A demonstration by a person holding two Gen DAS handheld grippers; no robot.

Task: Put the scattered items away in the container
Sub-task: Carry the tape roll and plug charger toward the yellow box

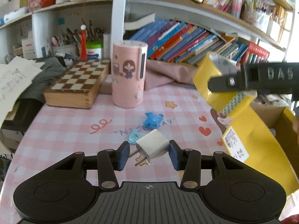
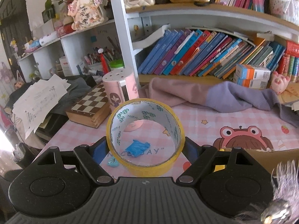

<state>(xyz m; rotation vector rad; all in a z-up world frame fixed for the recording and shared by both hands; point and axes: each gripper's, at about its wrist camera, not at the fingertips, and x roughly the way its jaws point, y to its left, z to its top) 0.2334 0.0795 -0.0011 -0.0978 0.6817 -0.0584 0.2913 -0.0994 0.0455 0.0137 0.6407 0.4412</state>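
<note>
A white charger plug (image 1: pixel 152 146) hangs just above the pink checked tablecloth (image 1: pixel 65 130), its prongs pointing left. My left gripper (image 1: pixel 149 155) is shut on it, blue pads on either side. My right gripper (image 2: pixel 145 147) is shut on a yellow tape roll (image 2: pixel 145 168), held upright with its hole facing the camera. In the left wrist view that roll (image 1: pixel 207 74) floats at the right, with a black finger (image 1: pixel 233 81) of the right gripper across it, above the open yellow cardboard box (image 1: pixel 261 140). A crumpled blue scrap (image 1: pixel 153 120) and a small light-blue piece (image 1: pixel 132 138) lie on the cloth.
A pink cylinder holder (image 1: pixel 129 74) and a wooden chess box (image 1: pixel 78 82) stand behind the scrap. Pink and purple cloth (image 2: pixel 214 95) lies below the bookshelf. Loose papers (image 2: pixel 37 100) pile at the left. The box's brown edge (image 2: pixel 271 155) shows at the right.
</note>
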